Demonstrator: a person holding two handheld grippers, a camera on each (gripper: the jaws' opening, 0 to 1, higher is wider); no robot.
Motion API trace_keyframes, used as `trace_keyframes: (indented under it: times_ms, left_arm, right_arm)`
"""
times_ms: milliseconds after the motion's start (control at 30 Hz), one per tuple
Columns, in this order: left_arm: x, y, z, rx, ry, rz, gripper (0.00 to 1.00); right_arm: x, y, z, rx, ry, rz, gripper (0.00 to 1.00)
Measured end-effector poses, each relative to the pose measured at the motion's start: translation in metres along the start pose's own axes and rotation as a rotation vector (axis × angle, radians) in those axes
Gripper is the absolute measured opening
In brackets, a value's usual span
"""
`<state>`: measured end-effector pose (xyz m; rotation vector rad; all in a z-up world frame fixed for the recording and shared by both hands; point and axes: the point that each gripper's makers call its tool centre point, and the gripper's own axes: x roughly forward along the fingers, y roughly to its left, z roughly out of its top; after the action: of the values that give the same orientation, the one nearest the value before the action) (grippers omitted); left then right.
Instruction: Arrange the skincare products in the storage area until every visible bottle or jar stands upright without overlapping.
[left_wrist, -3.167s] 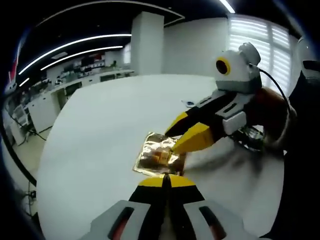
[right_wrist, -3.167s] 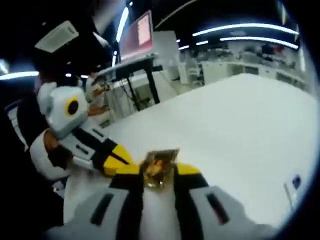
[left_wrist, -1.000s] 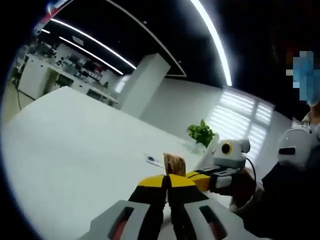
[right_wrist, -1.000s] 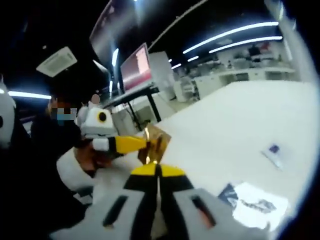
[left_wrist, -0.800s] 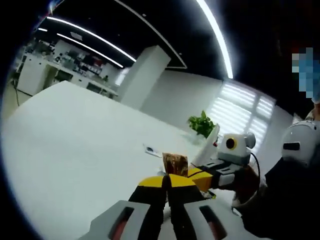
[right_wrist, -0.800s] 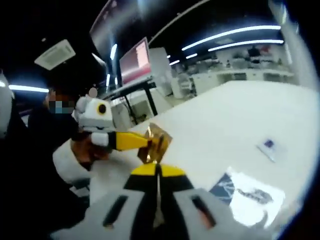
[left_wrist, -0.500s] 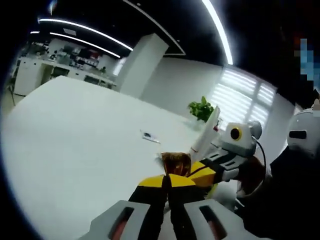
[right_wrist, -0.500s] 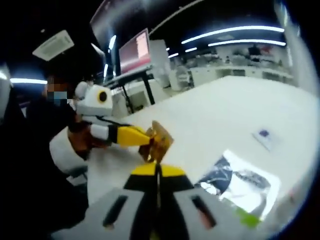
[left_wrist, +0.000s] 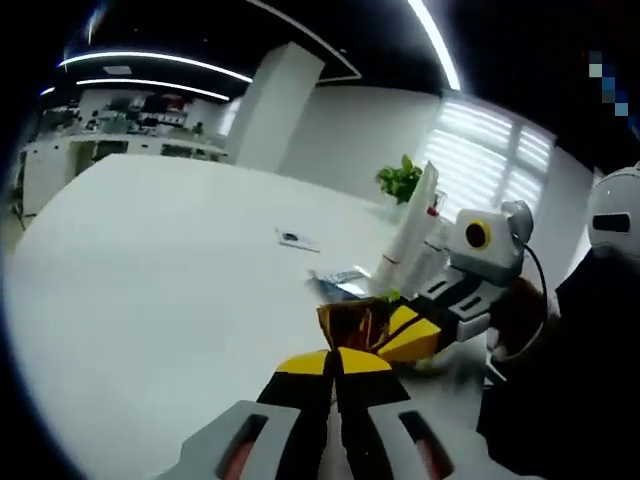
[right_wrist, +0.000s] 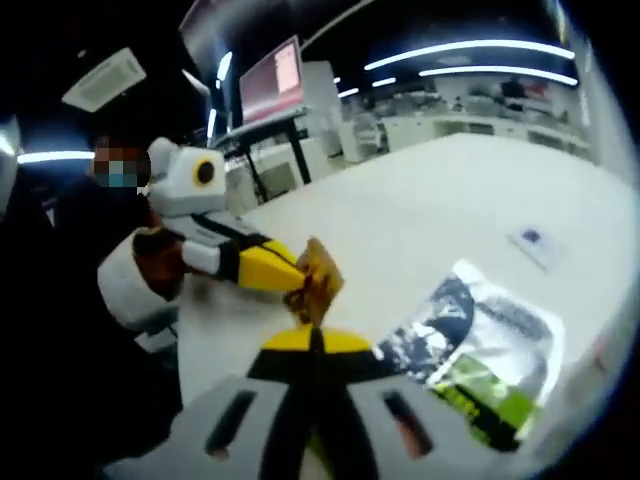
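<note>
Gold sachet (left_wrist: 350, 322) hangs over the white table (left_wrist: 150, 260), pinched by both left gripper (left_wrist: 335, 362) and right gripper (right_wrist: 312, 340).

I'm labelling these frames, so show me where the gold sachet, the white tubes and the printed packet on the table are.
gold sachet (left_wrist: 352, 324), left gripper view, crinkled foil face.
white tubes (left_wrist: 413, 232), left gripper view, tallest tube's body.
printed packet (right_wrist: 480, 350), right gripper view, middle of its printed face.
</note>
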<state>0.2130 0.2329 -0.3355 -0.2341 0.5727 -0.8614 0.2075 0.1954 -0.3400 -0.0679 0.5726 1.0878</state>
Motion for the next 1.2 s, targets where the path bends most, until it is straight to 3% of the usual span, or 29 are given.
trace_keyframes:
  times_ms: [367,500,700,1200]
  left_arm:
    - [0.0,-0.005,-0.007,0.022,0.031,-0.002,0.01]
    - [0.001,-0.006,-0.01,0.022,0.042,-0.006,0.01]
    - [0.003,-0.008,-0.022,0.05,0.109,0.006,0.01]
    - [0.0,-0.01,-0.026,0.1,0.153,0.032,0.02]
  right_arm:
    - [-0.005,0.006,-0.008,-0.014,0.026,0.002,0.0]
    - [-0.008,0.009,-0.011,-0.071,0.043,-0.008,0.01]
    - [-0.009,0.011,-0.017,-0.145,0.066,-0.033,0.03]
    - [-0.008,0.01,-0.016,-0.39,0.095,-0.118,0.08]
